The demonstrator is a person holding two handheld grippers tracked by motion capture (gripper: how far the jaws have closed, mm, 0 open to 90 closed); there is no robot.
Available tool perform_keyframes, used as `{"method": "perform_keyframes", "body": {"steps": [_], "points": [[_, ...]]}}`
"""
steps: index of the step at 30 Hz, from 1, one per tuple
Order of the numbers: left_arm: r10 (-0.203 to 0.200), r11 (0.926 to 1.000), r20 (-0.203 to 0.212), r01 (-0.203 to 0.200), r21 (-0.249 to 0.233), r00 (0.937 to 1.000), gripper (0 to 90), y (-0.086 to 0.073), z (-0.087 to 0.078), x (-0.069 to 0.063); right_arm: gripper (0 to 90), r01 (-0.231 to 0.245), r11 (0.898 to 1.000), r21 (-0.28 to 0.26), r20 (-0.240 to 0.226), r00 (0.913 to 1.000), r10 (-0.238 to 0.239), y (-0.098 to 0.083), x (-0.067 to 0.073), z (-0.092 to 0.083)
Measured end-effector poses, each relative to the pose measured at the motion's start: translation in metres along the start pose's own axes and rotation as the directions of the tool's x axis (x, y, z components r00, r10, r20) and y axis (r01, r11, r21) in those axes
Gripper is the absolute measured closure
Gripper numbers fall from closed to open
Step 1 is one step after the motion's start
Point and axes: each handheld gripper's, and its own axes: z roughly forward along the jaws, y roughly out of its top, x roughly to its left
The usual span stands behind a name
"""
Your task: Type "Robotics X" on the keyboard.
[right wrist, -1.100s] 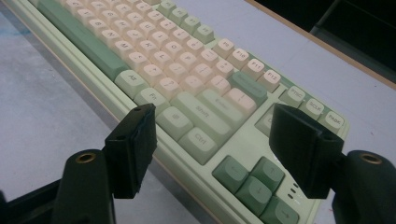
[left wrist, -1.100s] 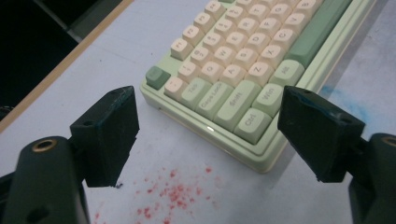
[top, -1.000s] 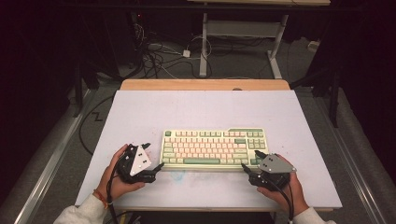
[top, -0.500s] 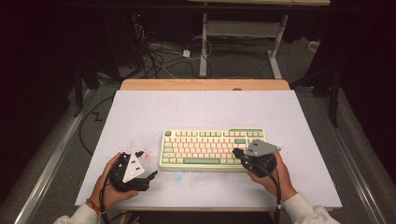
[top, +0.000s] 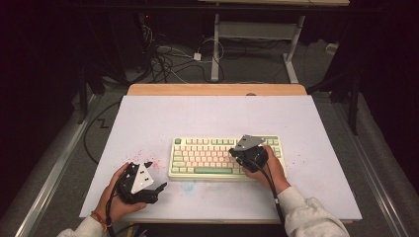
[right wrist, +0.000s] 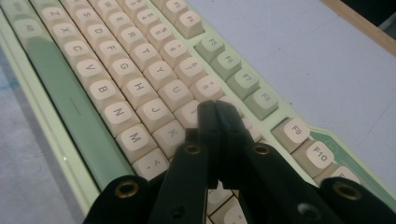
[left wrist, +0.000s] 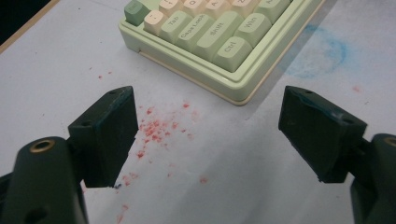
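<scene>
Keyboard point(top: 225, 157) sits flat mid-surface point(top: 212, 118), long edge toward you, pale green case with cream keycaps.

Your right gripper point(right wrist: 215, 108) is over the right half of it, fingers point(right wrist: 226, 122) having just closed, now pressed together with nothing between them, tips above the I/K/O area. Reads like a key press with the closed tip, not a grab.

Your left gripper point(left wrist: 205, 135) is parked off the keyboard's near left corner, fingers wide apart, nothing held, hovering over the red speckles point(left wrist: 156, 130) on the surface.

Handling, as I judge it:
- Rigid plastic case, moderate weight, won't flex. Probably slides if you push sideways on the smooth surface.
- Keycaps are the weak point: they can pop off if you pry at an edge. Press straight down, centre of the cap.
- If you need to move it, take the case rim at a short end or the front lip below the spacebar point(right wrist: 60, 93), not the keys.
- Left gripper could brace the near left corner while you press.
</scene>
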Motion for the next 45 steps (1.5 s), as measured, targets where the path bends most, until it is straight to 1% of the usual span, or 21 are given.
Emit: {"method": "perform_keyframes", "body": {"steps": [3, 6, 9, 10, 11, 12, 14, 16, 17, 19, 22, 30, 34, 36, 37, 39, 42, 45], "points": [[-0.002, 1.0, 0.003, 0.002, 0.002, 1.0, 18.5, 0.0, 0.001, 0.0, 90.0, -0.003, 1.0, 0.009, 0.006, 1.0, 0.003, 0.0, -0.002, 0.006], [0.004, 1.0, 0.008, -0.004, 0.007, 1.0, 18.5, 0.0, 0.002, -0.001, 90.0, 0.005, 1.0, 0.015, 0.007, 1.0, -0.005, 0.001, -0.002, 0.009], [0.012, 0.9997, 0.008, -0.012, 0.02, 0.9999, 18.5, 0.0, 0.003, -0.002, 90.0, -0.003, 1.0, 0.016, 0.011, 0.9999, 0.003, 0.001, -0.002, 0.011], [0.015, 0.9996, 0.01, -0.015, 0.024, 0.9998, 18.5, 0.0, 0.004, -0.002, 90.0, 0.002, 1.0, 0.021, 0.008, 1.0, -0.002, 0.001, -0.003, 0.012], [0.016, 0.9995, 0.012, -0.016, 0.026, 0.9998, 18.5, 0.0, 0.004, -0.002, 90.0, 0.008, 0.999, 0.042, -0.004, 1.0, -0.008, 0.0, -0.003, 0.013], [0.016, 0.9995, 0.011, -0.017, 0.026, 0.9998, 18.5, 0.0, 0.004, -0.002, 90.0, 0.002, 0.999, 0.042, -0.007, 1.0, -0.002, 0.001, -0.002, 0.013], [0.016, 0.9995, 0.012, -0.016, 0.027, 0.9998, 18.5, 0.0, 0.004, -0.002, 90.0, 0.005, 0.999, 0.041, -0.003, 1.0, -0.005, 0.001, -0.002, 0.012], [0.015, 0.9995, 0.012, -0.015, 0.026, 0.9998, 18.5, 0.0, 0.004, -0.002, 90.0, -0.002, 1.0, 0.028, -0.007, 1.0, 0.002, 0.001, -0.002, 0.011], [0.015, 0.9995, 0.012, -0.015, 0.027, 0.9998, 18.5, 0.0, 0.004, -0.002, 90.0, -0.015, 1.0, 0.017, -0.008, 0.9998, 0.015, 0.001, -0.002, 0.009], [0.014, 0.9994, 0.011, -0.015, 0.031, 0.9998, 18.5, -0.001, 0.004, -0.001, 89.6, -0.015, 1.0, 0.0, -0.005, 0.9999, 0.015, 0.001, -0.003, 0.006], [0.016, 0.9993, 0.013, -0.016, 0.035, 0.9998, 18.5, -0.001, 0.005, -0.001, 87.3, -0.027, 0.999, -0.03, -0.004, 0.9996, 0.027, 0.002, -0.003, -0.001], [0.022, 0.9988, 0.015, -0.022, 0.045, 0.9997, 18.5, -0.001, 0.005, -0.002, 81.6, -0.04, 0.993, -0.113, -0.002, 0.9992, 0.04, 0.0, -0.005, -0.022], [0.025, 0.9984, 0.016, -0.026, 0.05, 0.9996, 18.5, -0.001, 0.006, -0.002, 76.4, -0.038, 0.988, -0.147, 0.003, 0.9992, 0.039, -0.001, -0.004, -0.033], [0.026, 0.9984, 0.015, -0.027, 0.05, 0.9995, 18.5, -0.001, 0.005, -0.002, 70.9, -0.029, 0.986, -0.162, -0.001, 0.9996, 0.029, -0.002, -0.003, -0.037], [0.025, 0.9985, 0.015, -0.025, 0.049, 0.9996, 18.5, -0.001, 0.005, -0.002, 69.9, -0.026, 0.985, -0.17, 0.002, 0.9996, 0.027, -0.002, -0.003, -0.039], [0.024, 0.9985, 0.016, -0.024, 0.049, 0.9996, 18.5, -0.001, 0.005, -0.002, 64.2, -0.026, 0.984, -0.176, 0.008, 0.9996, 0.028, -0.003, 0.0, -0.043], [0.025, 0.9984, 0.016, -0.026, 0.05, 0.9995, 18.5, -0.001, 0.005, -0.002, 55.0, -0.022, 0.979, -0.202, 0.017, 0.9995, 0.026, -0.006, 0.002, -0.05], [0.026, 0.9983, 0.016, -0.027, 0.051, 0.9995, 18.5, -0.001, 0.005, -0.002, 45.0, -0.01, 0.977, -0.213, 0.046, 0.9987, 0.021, -0.011, 0.003, -0.056]]}}
